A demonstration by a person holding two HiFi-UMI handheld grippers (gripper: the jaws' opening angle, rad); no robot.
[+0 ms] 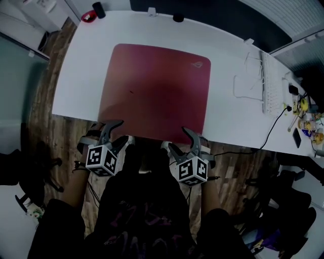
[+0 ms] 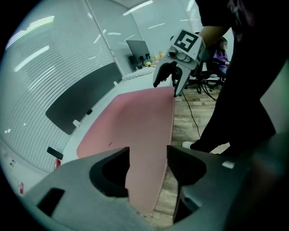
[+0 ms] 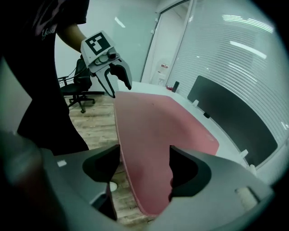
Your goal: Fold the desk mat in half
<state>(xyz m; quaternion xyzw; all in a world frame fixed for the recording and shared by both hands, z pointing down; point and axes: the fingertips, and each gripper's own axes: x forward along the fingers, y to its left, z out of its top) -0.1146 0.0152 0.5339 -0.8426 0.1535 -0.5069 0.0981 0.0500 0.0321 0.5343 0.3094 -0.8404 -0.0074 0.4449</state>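
- White surface (image 1: 228, 50) carries one red desk mat (image 1: 157, 86), lying flat and unfolded, reaching its near edge.
- Two tools, left tool (image 1: 121, 130) and right tool (image 1: 177, 137), both gape wide, straddling the mat's near edge without gripping it.

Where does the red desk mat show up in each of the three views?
Head view: desk mat centre, on the white desk.
Left gripper view: desk mat centre, near edge between the open left claw.
Right gripper view: desk mat centre, near edge between the open right claw.
Shared landmark: black panel behind the desk.
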